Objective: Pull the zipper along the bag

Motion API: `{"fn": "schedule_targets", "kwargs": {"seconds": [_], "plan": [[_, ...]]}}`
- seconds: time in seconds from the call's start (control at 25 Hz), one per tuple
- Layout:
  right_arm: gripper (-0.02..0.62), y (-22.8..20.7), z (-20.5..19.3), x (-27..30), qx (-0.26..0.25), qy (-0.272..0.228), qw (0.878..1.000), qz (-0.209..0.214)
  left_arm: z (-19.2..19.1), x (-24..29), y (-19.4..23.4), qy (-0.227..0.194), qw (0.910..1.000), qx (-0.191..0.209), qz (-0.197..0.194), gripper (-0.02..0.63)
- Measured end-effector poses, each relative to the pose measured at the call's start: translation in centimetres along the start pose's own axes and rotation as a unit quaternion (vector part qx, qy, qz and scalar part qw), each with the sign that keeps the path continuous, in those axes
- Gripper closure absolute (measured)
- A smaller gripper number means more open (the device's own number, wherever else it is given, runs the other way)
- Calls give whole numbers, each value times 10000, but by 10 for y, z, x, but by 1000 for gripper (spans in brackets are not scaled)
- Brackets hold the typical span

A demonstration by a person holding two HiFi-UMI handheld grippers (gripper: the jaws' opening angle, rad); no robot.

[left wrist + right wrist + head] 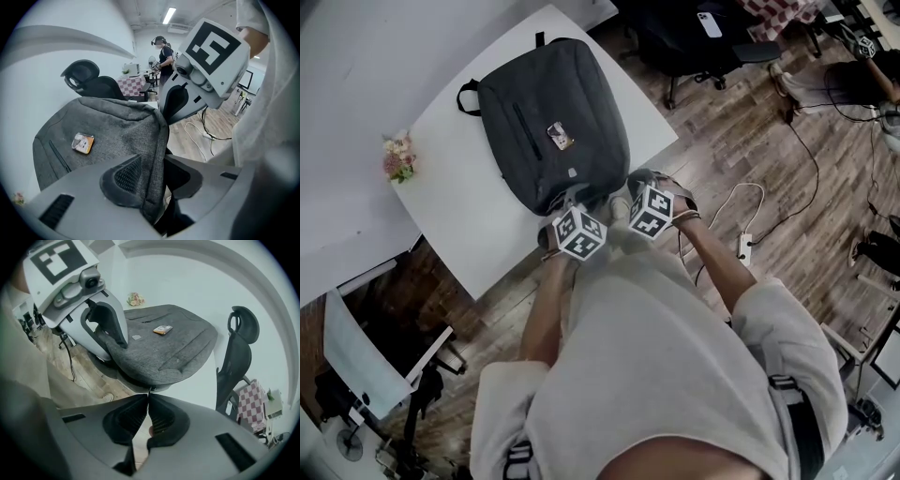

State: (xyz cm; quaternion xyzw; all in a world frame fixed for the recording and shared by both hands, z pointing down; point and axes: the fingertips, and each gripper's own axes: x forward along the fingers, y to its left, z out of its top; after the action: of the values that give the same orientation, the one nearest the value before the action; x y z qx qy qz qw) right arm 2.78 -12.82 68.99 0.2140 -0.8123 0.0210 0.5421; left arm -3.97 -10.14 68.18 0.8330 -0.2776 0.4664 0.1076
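Note:
A grey backpack (548, 117) lies flat on the white table (478, 234), with a small picture tag (560, 137) on its front. Both grippers are at its near edge. My left gripper (154, 173) is shut on a fold of the bag's fabric edge (157, 140), which stands up between the pads. My right gripper (147, 397) is shut, its tips pinching the small dark zipper pull (149, 391) at the bag's rim (154, 380). In the head view the left gripper (574, 214) and right gripper (642, 202) sit close together, jaws hidden under their marker cubes.
A small bunch of flowers (398, 157) lies at the table's left edge. A black office chair (239, 348) stands beyond the table. On the wooden floor to the right lie a white cable and power strip (742, 246). A person (165, 51) stands far back.

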Motion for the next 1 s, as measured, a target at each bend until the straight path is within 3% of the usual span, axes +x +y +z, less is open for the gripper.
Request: {"fn": "schedule_targets", "kwargs": {"seconds": [0.24, 0.4, 0.48, 0.6, 0.8, 1.0], "plan": [[572, 3, -10, -8, -304, 202, 9993, 80, 6, 1, -6, -83, 9999, -66, -60, 457], [575, -3, -10, -8, 165, 157, 9996, 162, 9, -5, -10, -147, 9997, 209, 30, 439], [575, -8, -13, -7, 208, 173, 9995, 141, 8, -12, -12, -138, 9995, 278, 73, 387], [575, -15, -14, -4, 189, 177, 9997, 46, -7, -26, -6, -35, 9985, 516, 183, 374], [575, -35, -15, 3, -154, 247, 9995, -147, -45, -34, 6, 296, 9955, 855, 278, 379], [574, -64, -11, 15, -516, 342, 9976, -305, -37, -24, 15, 314, 9923, 1162, 307, 405]]}}
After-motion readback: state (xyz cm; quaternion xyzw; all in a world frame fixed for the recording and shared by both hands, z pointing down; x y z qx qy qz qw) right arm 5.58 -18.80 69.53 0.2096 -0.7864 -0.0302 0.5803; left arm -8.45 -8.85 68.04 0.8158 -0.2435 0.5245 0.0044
